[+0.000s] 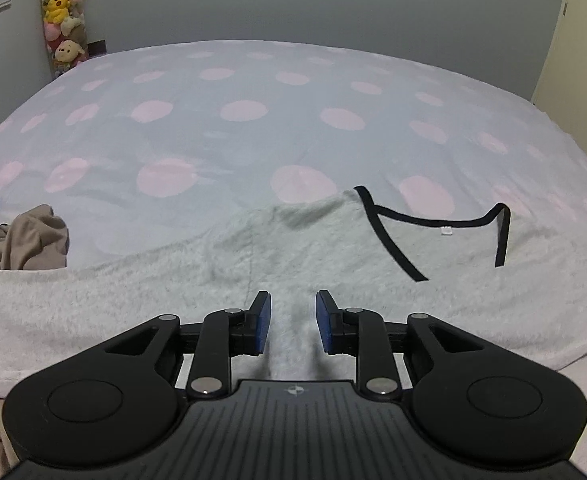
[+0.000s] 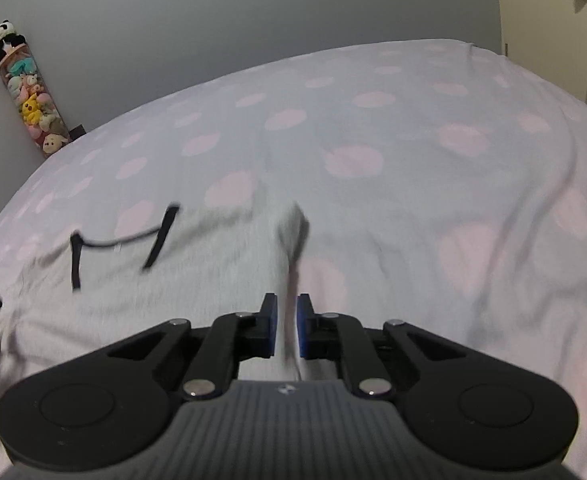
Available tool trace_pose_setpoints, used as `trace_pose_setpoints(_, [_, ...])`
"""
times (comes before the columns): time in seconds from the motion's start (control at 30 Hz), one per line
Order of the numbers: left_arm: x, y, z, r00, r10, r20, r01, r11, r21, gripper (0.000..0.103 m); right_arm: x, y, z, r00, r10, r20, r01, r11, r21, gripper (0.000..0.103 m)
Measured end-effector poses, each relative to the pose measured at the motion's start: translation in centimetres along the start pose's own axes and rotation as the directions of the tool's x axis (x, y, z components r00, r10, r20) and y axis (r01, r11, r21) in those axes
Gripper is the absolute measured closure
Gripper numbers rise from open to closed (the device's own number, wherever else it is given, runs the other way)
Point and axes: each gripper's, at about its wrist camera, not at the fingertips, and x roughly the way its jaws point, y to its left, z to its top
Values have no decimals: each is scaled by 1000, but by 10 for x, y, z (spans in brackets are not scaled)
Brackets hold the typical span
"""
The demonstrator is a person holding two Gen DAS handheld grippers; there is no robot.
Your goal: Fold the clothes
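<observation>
Left wrist view: the left gripper [image 1: 293, 304] hovers over a pale grey fleecy garment [image 1: 213, 280] spread on the polka-dot bedsheet [image 1: 293, 100], fingers apart with nothing pinched between them. The garment's black-trimmed neckline [image 1: 433, 222] lies beyond the gripper to its right; a beige cloth [image 1: 25, 240] sits bunched at the garment's left edge. Right wrist view: the right gripper [image 2: 287, 312] has its fingers clamped on a raised ridge of the same garment [image 2: 213, 280], the neckline [image 2: 121, 242] off to the left.

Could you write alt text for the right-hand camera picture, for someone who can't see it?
The right tongs pinch a raised fold of a pale grey top with black neck trim, lying on a bed sheet with pink dots. A tall column of plush toys stands by the grey wall.
</observation>
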Motion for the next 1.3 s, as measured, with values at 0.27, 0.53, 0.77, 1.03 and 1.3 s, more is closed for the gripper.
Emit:
trace_pose_setpoints(0.27, [27,-4,5,1000,-16,-23,16,1000,-2,80,72,-13,45,997,59,-45,-54,992,113,75])
trace_pose_setpoints(0.53, [55,-12,-7,995,59,-81,-52,995,86,90,99,-17,41,997,-41,-69,47,996,76,100])
trace_pose_setpoints(0.77, [47,-14,-5,995,81,-61,-76,994,77,91,96,-18,41,996,-48,-69,52,997,62,94])
trace_pose_setpoints(1.03, [-30,23,-23,993,107,51,-107,994,-1,90,18,7,8,1000,-4,9,4,1000,21,91])
trace_pose_setpoints(1.3, [-119,130,-34,939,339,56,-332,938,-103,88,-20,60,-52,995,95,-7,-95,995,2,74])
